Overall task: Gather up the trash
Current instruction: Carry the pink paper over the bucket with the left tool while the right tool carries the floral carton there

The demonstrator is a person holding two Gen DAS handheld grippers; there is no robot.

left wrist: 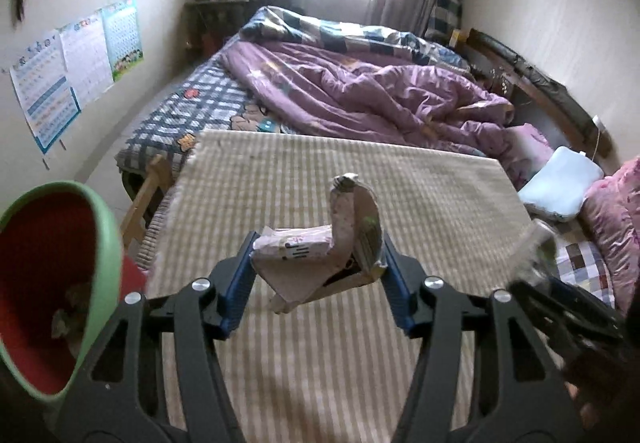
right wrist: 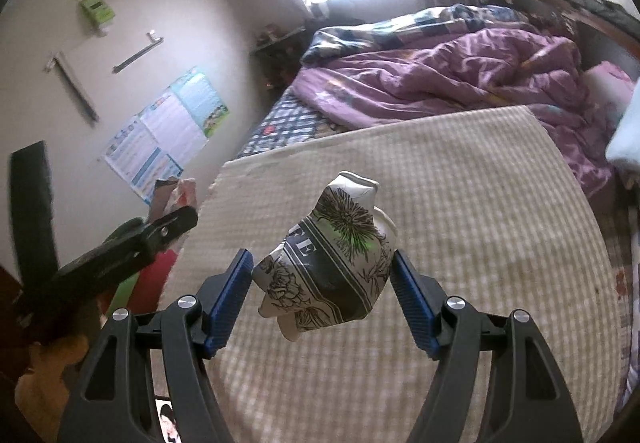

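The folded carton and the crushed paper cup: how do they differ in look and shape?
The carton is plain pale cardboard, bent into flat angular flaps; the paper cup is printed with dark flowers and letters, and crushed into a rounded lump. The carton sits in the left gripper, the cup in the right gripper. Both are held above the striped mat.

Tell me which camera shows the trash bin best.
The left wrist view. There the green-rimmed bin with its red inside opens toward the camera at the left edge, with scraps lying in it. The right wrist view shows only a sliver of red and green behind the left gripper, beside the striped table.
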